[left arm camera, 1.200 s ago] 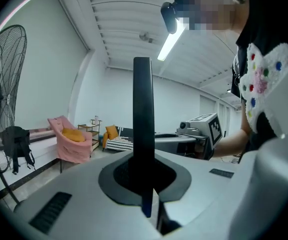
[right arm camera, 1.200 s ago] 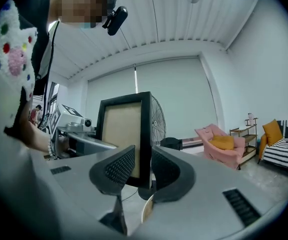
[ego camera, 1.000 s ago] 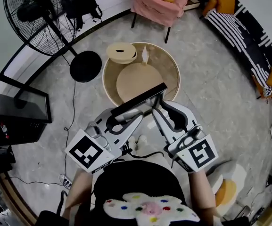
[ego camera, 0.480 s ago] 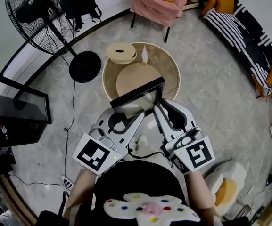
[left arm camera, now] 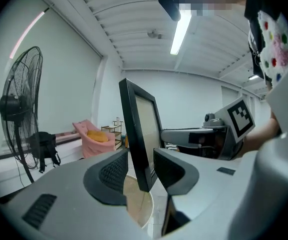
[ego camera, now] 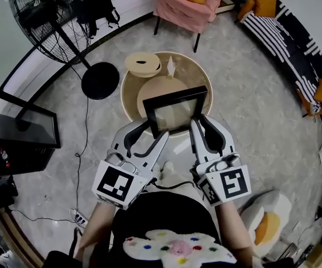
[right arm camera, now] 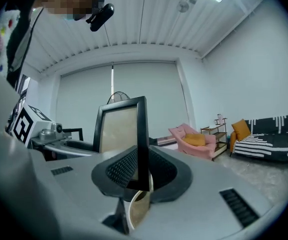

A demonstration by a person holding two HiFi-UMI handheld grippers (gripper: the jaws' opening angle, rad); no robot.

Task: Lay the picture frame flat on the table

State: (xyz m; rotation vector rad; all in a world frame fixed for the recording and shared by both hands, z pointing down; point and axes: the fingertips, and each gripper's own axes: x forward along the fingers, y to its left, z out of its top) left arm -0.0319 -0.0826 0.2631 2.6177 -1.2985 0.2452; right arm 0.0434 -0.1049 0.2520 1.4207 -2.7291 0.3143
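Observation:
A black picture frame [ego camera: 174, 111] with a pale glass front hangs over the near part of the round wooden table [ego camera: 205, 77], its face turned up toward the head view. My right gripper [ego camera: 197, 125] is shut on the frame's right edge [right arm camera: 142, 134], pads pressing both sides. My left gripper [ego camera: 149, 129] has just been opening. The frame's left edge [left arm camera: 135, 139] stands between its spread jaws, with a gap at the pads [left arm camera: 115, 171]. The frame's bottom edge is above the tabletop.
A beige round stool-like piece [ego camera: 144, 63] and a small white object [ego camera: 171, 66] are at the table's far side. A standing fan [ego camera: 49, 21] is at left, a pink armchair [ego camera: 188, 1] behind, and a striped sofa [ego camera: 292, 43] at right.
The frame has swung from nearly edge-on to showing its full face and has shifted farther over the table. The left jaws have opened off it; the right gripper still holds it.

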